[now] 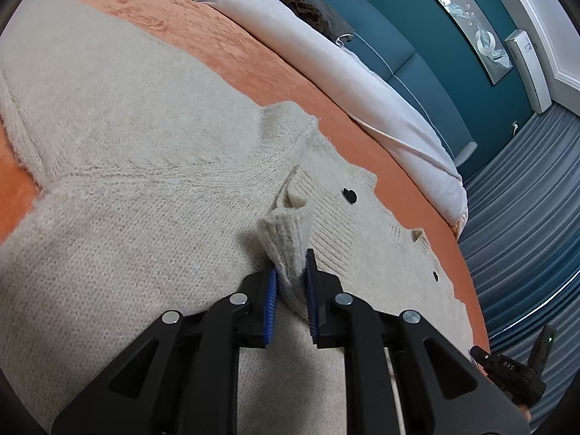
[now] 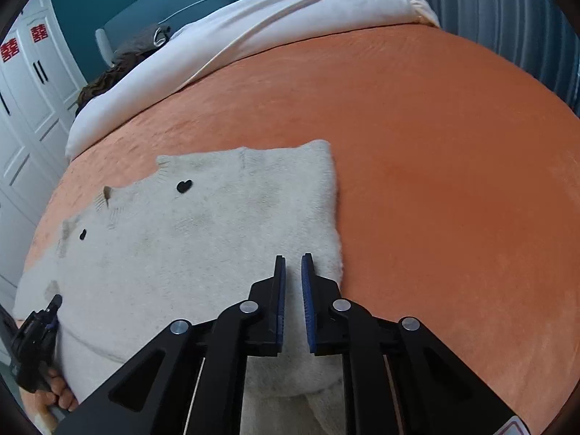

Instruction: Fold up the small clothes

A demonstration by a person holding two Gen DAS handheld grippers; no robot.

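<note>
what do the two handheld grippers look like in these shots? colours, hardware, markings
Both match: the left gripper and right gripper are matte black angular linkages with triangular cutouts, round silver pivot pins and ribbed blue pads on the fingers. In the left wrist view, the right unit's body shows small white lettering and a green light.

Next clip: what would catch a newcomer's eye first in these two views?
The cream knitted sweater with black buttons, spread on the orange bedspread, fills both views. In the left wrist view the left tongs pinch a ribbed cuff of it, lifted off the knit. The right tongs hang slightly apart with nothing between them, above the sweater's right edge, and a white duvet lies bunched toward the teal headboard.
</note>
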